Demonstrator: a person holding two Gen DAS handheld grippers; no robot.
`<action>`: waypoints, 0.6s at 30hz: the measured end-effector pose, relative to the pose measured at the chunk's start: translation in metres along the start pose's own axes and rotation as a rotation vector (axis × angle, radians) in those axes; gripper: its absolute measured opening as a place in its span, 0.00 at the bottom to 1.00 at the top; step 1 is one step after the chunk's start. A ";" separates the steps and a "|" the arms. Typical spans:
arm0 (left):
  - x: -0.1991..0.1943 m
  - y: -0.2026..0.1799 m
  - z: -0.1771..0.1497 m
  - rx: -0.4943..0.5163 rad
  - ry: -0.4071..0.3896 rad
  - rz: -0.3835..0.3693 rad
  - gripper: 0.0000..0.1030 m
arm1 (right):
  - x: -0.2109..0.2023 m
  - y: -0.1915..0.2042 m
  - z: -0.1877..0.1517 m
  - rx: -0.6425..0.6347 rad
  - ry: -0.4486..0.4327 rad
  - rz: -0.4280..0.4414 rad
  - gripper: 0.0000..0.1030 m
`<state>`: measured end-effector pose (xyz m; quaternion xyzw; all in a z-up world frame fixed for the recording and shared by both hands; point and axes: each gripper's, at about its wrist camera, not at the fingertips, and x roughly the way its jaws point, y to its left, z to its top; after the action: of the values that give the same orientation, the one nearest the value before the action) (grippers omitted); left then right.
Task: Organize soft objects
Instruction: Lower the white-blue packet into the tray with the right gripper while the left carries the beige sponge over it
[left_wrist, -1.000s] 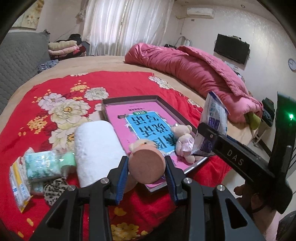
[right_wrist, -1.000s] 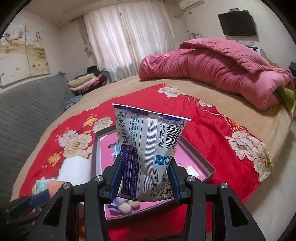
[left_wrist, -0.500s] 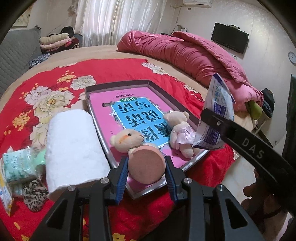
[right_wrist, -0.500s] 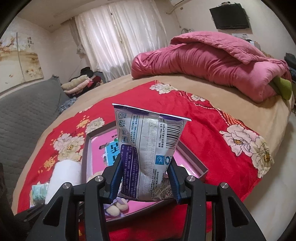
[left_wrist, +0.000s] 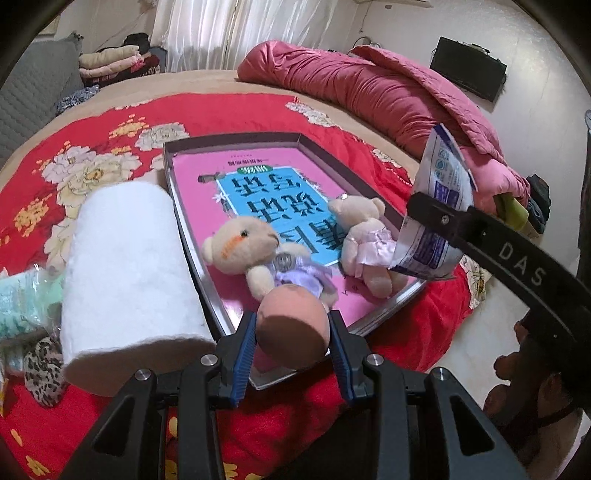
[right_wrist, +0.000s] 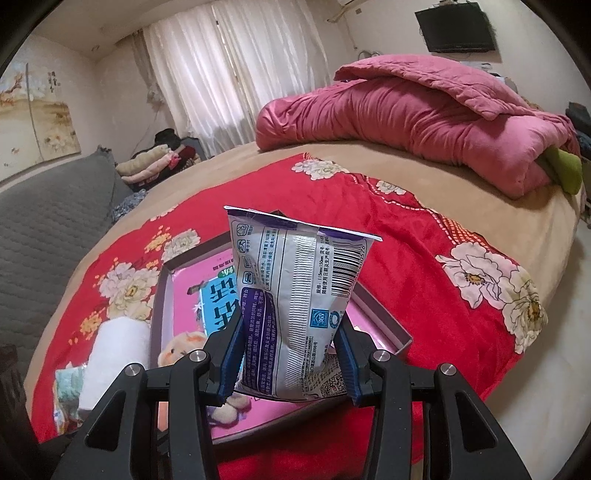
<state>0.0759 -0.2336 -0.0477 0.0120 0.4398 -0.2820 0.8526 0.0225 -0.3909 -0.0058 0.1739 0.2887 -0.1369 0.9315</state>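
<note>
My left gripper (left_wrist: 292, 332) is shut on a round brown-pink soft puff (left_wrist: 293, 328), held low over the near end of a grey tray (left_wrist: 192, 236). The tray holds a pink and blue book (left_wrist: 266, 192) and two small teddy bears, one in purple (left_wrist: 258, 254) and one in pink (left_wrist: 364, 236). My right gripper (right_wrist: 291, 354) is shut on a white and purple tissue pack (right_wrist: 295, 295), held upright above the tray's right edge (right_wrist: 384, 317). In the left wrist view the pack (left_wrist: 439, 206) and the right gripper's finger show at the right.
A white towel roll (left_wrist: 125, 266) lies left of the tray on a red floral blanket (left_wrist: 92, 147). Green packets (left_wrist: 22, 299) and a leopard-print cloth (left_wrist: 42, 365) lie further left. A pink quilt (right_wrist: 424, 110) is bunched at the back of the bed.
My left gripper has moved forward and down with the puff, closer over the tray and the purple bear. My right gripper still holds the pack and has shifted slightly over the tray.
</note>
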 end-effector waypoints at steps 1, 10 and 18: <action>0.002 0.000 0.000 0.000 0.004 0.001 0.37 | 0.001 0.001 0.000 -0.008 0.004 -0.002 0.46; 0.006 -0.001 -0.001 -0.001 0.009 -0.011 0.37 | 0.020 0.016 0.001 -0.088 0.057 0.026 0.46; 0.005 -0.002 -0.001 -0.001 0.009 -0.013 0.37 | 0.037 0.037 -0.006 -0.186 0.128 0.042 0.46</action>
<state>0.0767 -0.2374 -0.0520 0.0099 0.4439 -0.2871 0.8488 0.0622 -0.3609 -0.0234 0.1010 0.3555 -0.0786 0.9259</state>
